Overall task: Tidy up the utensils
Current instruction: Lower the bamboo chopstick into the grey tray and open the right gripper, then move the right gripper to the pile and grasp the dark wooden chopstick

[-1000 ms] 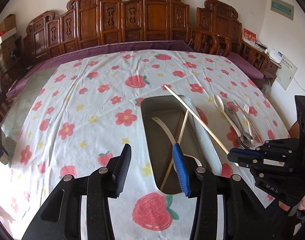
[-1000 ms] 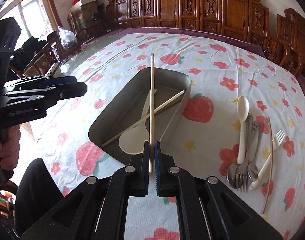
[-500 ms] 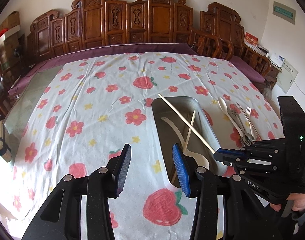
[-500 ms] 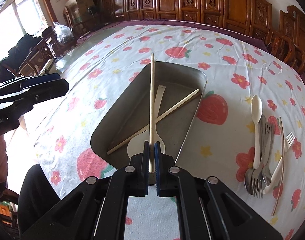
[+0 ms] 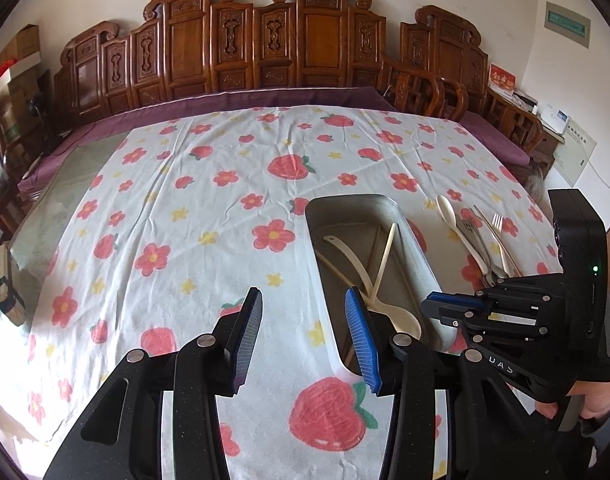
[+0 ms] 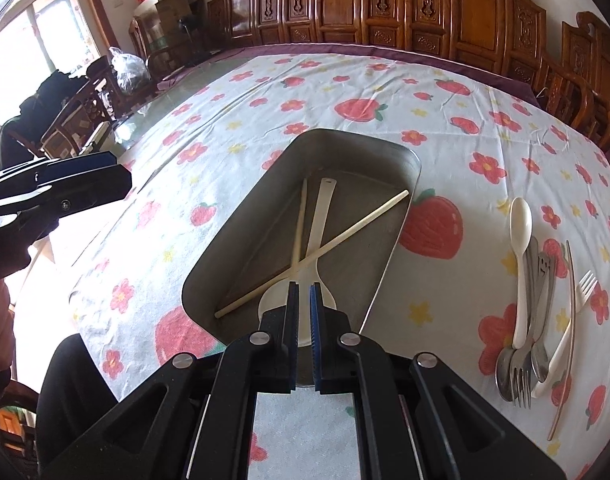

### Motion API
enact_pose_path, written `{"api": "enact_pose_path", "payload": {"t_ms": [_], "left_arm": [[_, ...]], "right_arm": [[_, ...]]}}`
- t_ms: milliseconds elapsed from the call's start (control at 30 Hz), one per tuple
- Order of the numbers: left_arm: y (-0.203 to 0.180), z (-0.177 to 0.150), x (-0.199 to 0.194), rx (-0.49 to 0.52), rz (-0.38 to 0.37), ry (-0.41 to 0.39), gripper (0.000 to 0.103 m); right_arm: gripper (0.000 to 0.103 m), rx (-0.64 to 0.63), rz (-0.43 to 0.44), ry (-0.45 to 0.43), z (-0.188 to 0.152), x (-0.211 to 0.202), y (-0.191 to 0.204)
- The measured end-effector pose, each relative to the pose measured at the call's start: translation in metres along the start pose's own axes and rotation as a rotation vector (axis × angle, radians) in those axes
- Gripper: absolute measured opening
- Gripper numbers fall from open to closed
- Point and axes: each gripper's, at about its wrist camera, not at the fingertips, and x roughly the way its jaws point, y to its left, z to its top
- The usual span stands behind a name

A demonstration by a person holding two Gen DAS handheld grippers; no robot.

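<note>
A metal tray (image 6: pixel 357 152) lies on the strawberry-print cloth. It holds a white spoon (image 6: pixel 319 224) and two pale chopsticks (image 6: pixel 301 220), crossed over each other. My right gripper (image 6: pixel 303 292) hangs over the tray's near end. Its jaws are almost together, with nothing between them. In the left wrist view the tray (image 5: pixel 411 232) is at centre right, with the right gripper (image 5: pixel 429 304) at its near right rim. My left gripper (image 5: pixel 303 320) stands open and empty over the cloth beside the tray's left rim. A pile of loose utensils (image 6: pixel 521 352) lies to the right of the tray.
The utensil pile (image 5: pixel 481 240) holds a white spoon (image 6: pixel 521 220), metal forks and spoons, a white fork (image 6: pixel 585 284) and a thin metal chopstick (image 6: pixel 571 320). Carved wooden chairs (image 5: pixel 321 40) line the far edge. A hand (image 5: pixel 585 408) holds the right gripper.
The chopstick that stood in my right gripper's jaws has left them and now lies flat in the tray beside the spoon. The right gripper has moved closer over the tray's near end.
</note>
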Motion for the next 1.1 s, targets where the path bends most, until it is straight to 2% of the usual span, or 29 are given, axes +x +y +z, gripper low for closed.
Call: {"api": "enact_pose_path", "payload": {"t_ms": [167, 367, 467, 533, 600, 733, 933, 1100], "left_arm": [[-0.010, 0.002, 0.000, 0.010, -0.019, -0.005, 0.043], [-0.033, 0.003, -0.001, 0.037, -0.056, -0.015, 0.049], [-0.048, 0.004, -0.001, 0.054, -0.073, -0.022, 0.059], [-0.057, 0.004, 0.000, 0.063, -0.079, -0.026, 0.069], [-0.066, 0.004, 0.000, 0.067, -0.092, -0.033, 0.075], [-0.086, 0.005, 0.000, 0.079, -0.118, -0.052, 0.086], [-0.111, 0.003, 0.005, 0.098, -0.145, -0.041, 0.086], [-0.132, 0.001, 0.009, 0.126, -0.156, -0.024, 0.086]], "right_arm": [[0.007, 0.010, 0.004, -0.043, -0.005, -0.023, -0.016], [0.007, 0.007, -0.049, -0.091, -0.021, -0.060, -0.056], [0.007, 0.009, -0.112, -0.095, -0.034, -0.075, -0.083], [0.017, 0.027, -0.155, -0.089, -0.046, -0.082, -0.106], [0.022, 0.050, -0.185, -0.084, -0.057, -0.086, -0.127], [0.022, 0.092, -0.239, -0.065, -0.076, -0.087, -0.165], [0.022, 0.138, -0.252, -0.035, -0.097, -0.073, -0.198], [0.022, 0.134, -0.246, -0.001, -0.104, -0.057, -0.206]]}}
